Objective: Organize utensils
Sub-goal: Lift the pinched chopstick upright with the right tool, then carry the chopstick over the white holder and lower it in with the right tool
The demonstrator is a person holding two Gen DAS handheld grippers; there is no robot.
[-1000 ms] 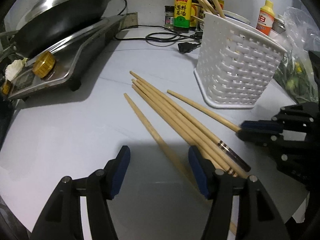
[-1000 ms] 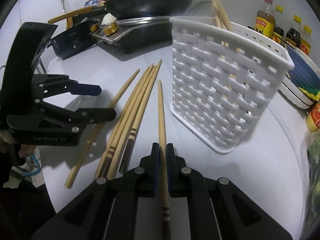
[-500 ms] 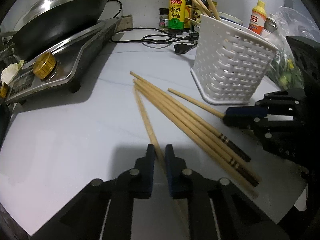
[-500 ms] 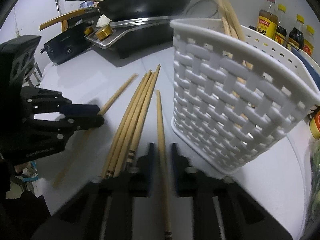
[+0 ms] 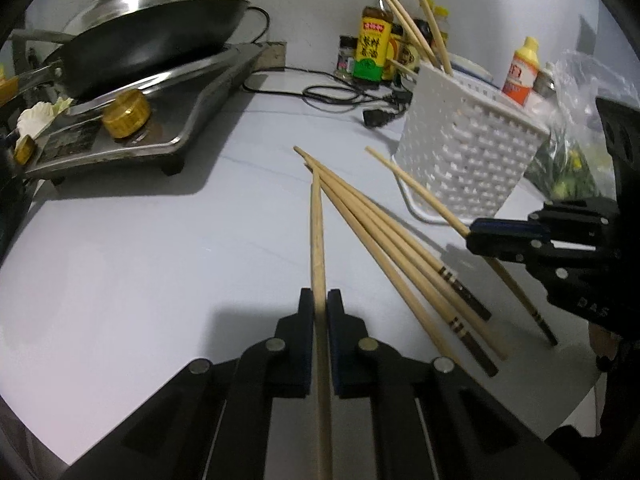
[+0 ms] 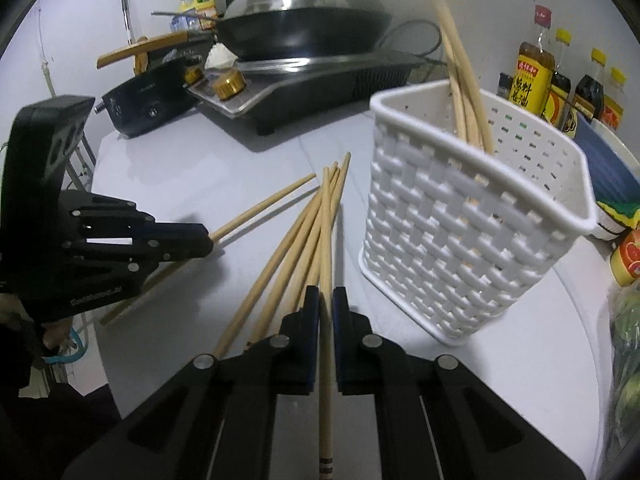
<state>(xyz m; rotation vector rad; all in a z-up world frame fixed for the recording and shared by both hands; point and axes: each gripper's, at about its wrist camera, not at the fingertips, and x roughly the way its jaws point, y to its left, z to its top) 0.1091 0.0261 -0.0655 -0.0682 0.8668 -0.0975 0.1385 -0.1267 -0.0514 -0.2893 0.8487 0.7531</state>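
Note:
My left gripper [image 5: 319,300] is shut on one wooden chopstick [image 5: 317,232] and holds it lifted, pointing forward. My right gripper [image 6: 327,300] is shut on another chopstick [image 6: 328,236], lifted above the pile. Several loose chopsticks [image 5: 392,236] lie on the white counter; the same pile shows in the right wrist view [image 6: 296,236]. A white woven plastic holder [image 6: 472,220] stands to the right with several chopsticks [image 6: 460,56] upright in it; it also shows in the left wrist view [image 5: 468,160]. The right gripper [image 5: 532,236] is seen side-on at the right, the left gripper [image 6: 120,240] at the left.
A lidded wok [image 5: 152,28] sits on a stove [image 5: 160,120] at the back left. Sauce bottles [image 5: 374,48] and a black cable [image 5: 336,92] line the wall. A bag of greens [image 5: 572,156] lies at the right. Stacked dishes [image 6: 612,176] sit behind the holder.
My left gripper closed on a chopstick and raised it. My right gripper, holding its chopstick, lifted it off the counter toward the holder.

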